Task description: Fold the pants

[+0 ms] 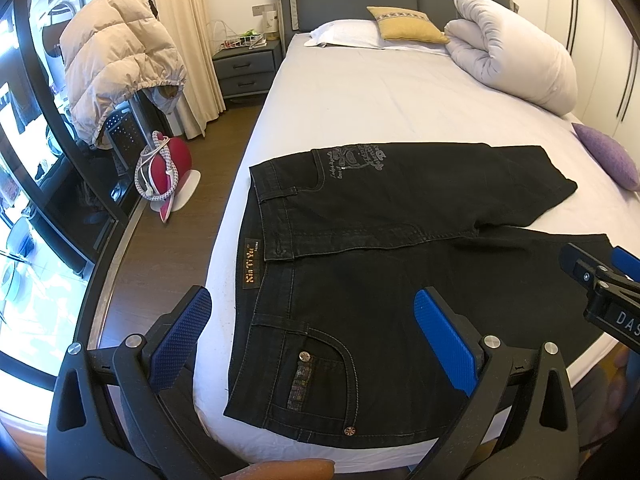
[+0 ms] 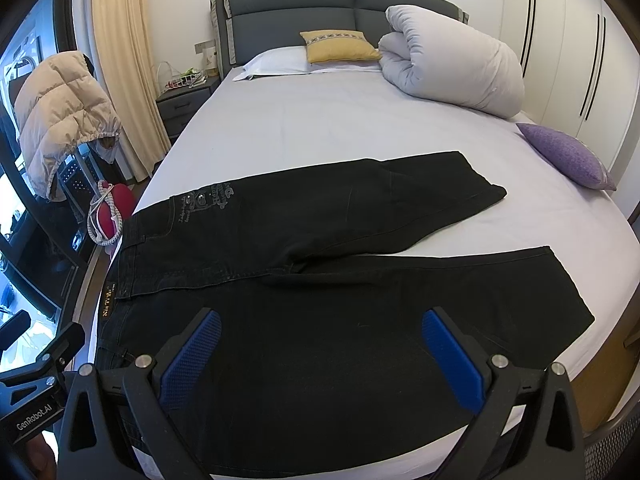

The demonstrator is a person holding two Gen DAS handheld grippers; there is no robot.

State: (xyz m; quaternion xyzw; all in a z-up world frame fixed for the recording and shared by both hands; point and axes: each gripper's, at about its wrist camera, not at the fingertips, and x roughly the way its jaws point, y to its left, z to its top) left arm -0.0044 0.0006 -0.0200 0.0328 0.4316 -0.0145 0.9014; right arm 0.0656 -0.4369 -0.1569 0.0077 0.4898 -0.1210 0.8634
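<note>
Black pants [image 1: 380,248] lay unfolded, legs splayed, along the bed's [image 1: 360,92] near edge; I held both tongs apart, empty.

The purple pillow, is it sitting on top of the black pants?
No, the purple pillow lies on the bare sheet near the bed's right edge, apart from the black pants.

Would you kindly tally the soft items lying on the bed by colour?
Black: 1, the pants
White: 2, the pillow and the rolled duvet
Yellow: 1, the cushion
Purple: 1, the cushion
Total: 5
</note>
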